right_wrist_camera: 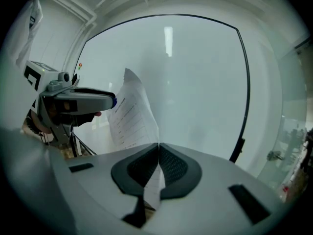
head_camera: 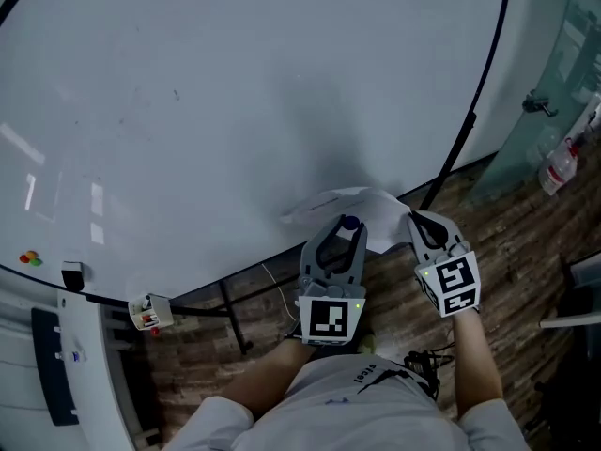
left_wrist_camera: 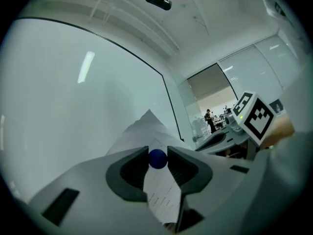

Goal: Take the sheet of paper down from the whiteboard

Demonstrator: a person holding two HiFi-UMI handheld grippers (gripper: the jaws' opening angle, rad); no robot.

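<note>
The sheet of paper (head_camera: pixel 355 204) is off the whiteboard (head_camera: pixel 235 111) and hangs bent between my two grippers in front of its lower edge. My left gripper (head_camera: pixel 348 225) is shut on a round blue magnet (left_wrist_camera: pixel 157 158), and the printed sheet (left_wrist_camera: pixel 161 195) runs down between its jaws under the magnet. My right gripper (right_wrist_camera: pixel 158 148) is shut on the paper's edge (right_wrist_camera: pixel 132 116), its pads pressed flat together on it. In the right gripper view the left gripper (right_wrist_camera: pixel 110 101) shows at the left with the blue magnet (right_wrist_camera: pixel 114 102) at its tip.
Small red, green and orange magnets (head_camera: pixel 30 258) stick to the board at lower left, near a black clip (head_camera: pixel 72 273). A small box of markers (head_camera: pixel 150 312) hangs under the board's edge. The stand's legs (head_camera: pixel 230 318) reach onto the wooden floor. A bottle (head_camera: pixel 560 167) stands by the glass wall at right.
</note>
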